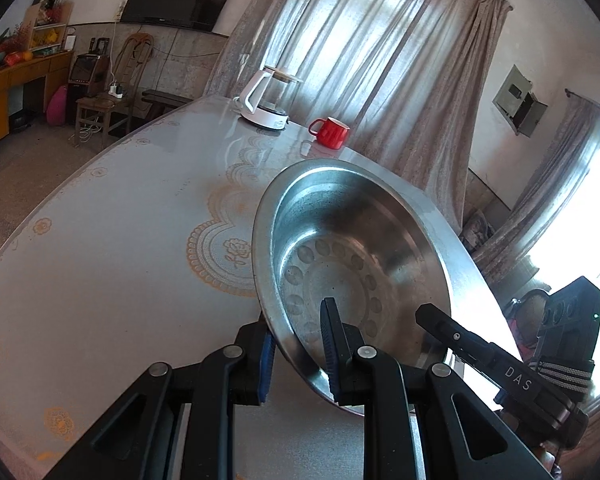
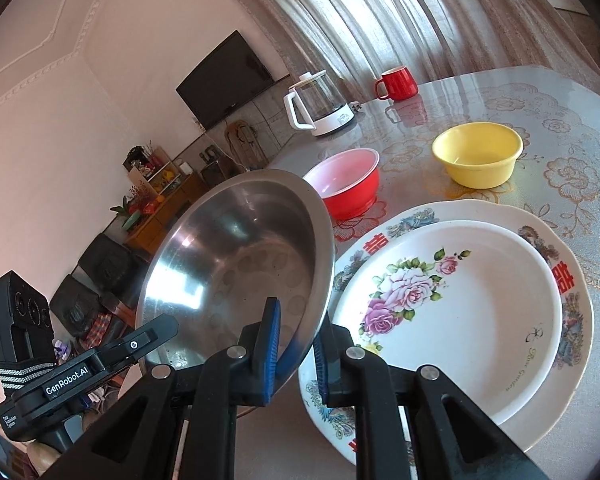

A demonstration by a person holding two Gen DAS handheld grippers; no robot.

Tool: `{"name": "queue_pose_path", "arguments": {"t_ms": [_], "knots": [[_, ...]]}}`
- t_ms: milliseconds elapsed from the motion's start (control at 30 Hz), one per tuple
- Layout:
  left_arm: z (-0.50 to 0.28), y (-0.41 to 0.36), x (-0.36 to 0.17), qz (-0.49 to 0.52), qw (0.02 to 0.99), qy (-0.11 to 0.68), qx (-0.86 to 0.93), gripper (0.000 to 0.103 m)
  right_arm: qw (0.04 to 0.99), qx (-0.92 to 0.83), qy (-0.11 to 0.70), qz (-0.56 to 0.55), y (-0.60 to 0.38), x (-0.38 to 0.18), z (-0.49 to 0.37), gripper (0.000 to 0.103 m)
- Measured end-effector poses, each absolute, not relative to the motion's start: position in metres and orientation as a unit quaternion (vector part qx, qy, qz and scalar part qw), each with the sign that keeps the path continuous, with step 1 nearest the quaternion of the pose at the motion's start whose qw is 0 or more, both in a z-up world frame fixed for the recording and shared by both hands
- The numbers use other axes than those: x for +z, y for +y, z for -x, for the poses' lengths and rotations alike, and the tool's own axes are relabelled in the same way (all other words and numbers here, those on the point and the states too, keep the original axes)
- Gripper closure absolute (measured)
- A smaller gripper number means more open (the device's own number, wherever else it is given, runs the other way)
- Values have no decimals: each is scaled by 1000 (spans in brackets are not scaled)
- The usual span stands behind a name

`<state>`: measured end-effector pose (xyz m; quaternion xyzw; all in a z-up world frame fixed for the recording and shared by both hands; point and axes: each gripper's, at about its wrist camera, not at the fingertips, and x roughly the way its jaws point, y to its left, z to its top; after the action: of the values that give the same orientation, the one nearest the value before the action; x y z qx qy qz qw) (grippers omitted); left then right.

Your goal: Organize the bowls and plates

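A steel bowl is held tilted above the table, gripped on opposite rims by both grippers. My left gripper is shut on its rim. My right gripper is shut on the bowl's other rim. The right gripper also shows in the left wrist view; the left gripper shows in the right wrist view. Right of the bowl, a floral plate lies stacked on a larger patterned plate. A red bowl and a yellow bowl stand beyond.
A glass kettle on a white base and a red mug stand at the far side of the round table. The kettle and mug also show in the left wrist view. Curtains hang behind.
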<state>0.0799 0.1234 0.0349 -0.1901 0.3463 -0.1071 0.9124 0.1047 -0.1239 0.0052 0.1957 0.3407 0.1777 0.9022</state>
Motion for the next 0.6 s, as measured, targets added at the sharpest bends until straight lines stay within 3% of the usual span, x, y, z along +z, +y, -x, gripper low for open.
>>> {"name": "queue_pose_path", "arguments": {"t_ms": [600], "knots": [[-94, 46, 28, 132, 898, 383, -173, 81, 915, 76, 322, -230, -195, 4, -72, 88]]}}
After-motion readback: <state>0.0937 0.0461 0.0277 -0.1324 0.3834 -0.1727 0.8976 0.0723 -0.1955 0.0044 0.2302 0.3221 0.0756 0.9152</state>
